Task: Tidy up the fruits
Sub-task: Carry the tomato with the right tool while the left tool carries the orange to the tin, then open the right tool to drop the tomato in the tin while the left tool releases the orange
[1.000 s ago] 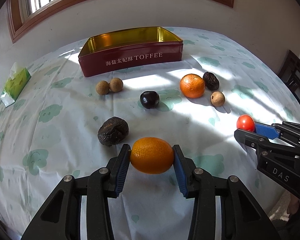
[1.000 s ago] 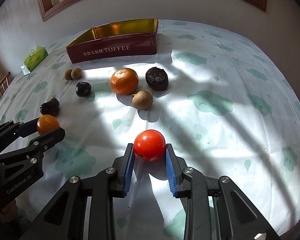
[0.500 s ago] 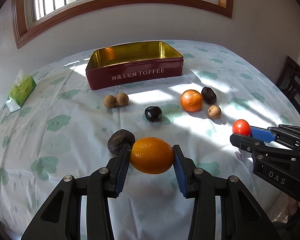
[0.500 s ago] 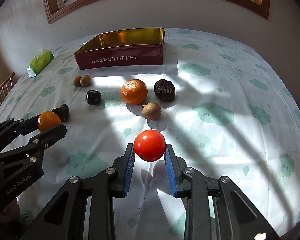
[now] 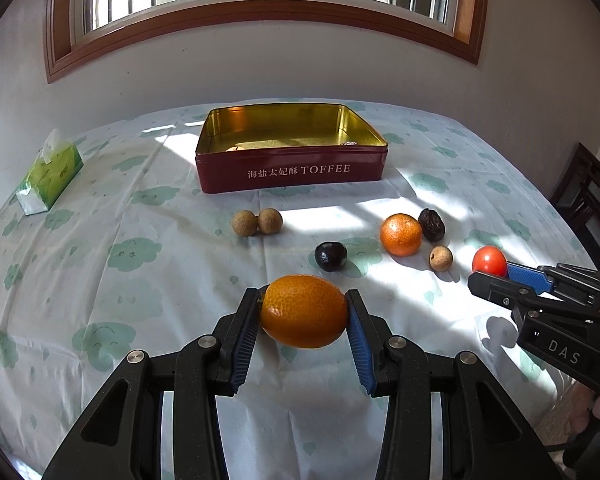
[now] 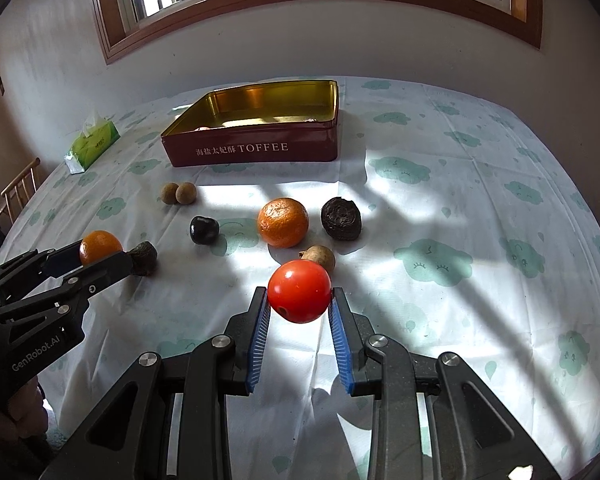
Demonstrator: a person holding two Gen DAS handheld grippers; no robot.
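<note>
Fruit is in both your tools: your left tool (image 5: 303, 312) is clenched on an orange (image 5: 303, 311), your right tool (image 6: 299, 293) on a tomato (image 6: 299, 291), both above the desk (image 6: 480, 208). The red tin (image 5: 292, 170) stands at 12 o'clock, behind the loose fruit.

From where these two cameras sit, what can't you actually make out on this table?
- Contents of the toffee tin: in both views its front wall hides the floor; only slivers of something show over the rim.
- Wrinkled dark fruit: in the right view the left tool partly covers it; in the left view it is hidden behind the orange.
- Small brown fruit: in the right view the tomato hides its lower part.
</note>
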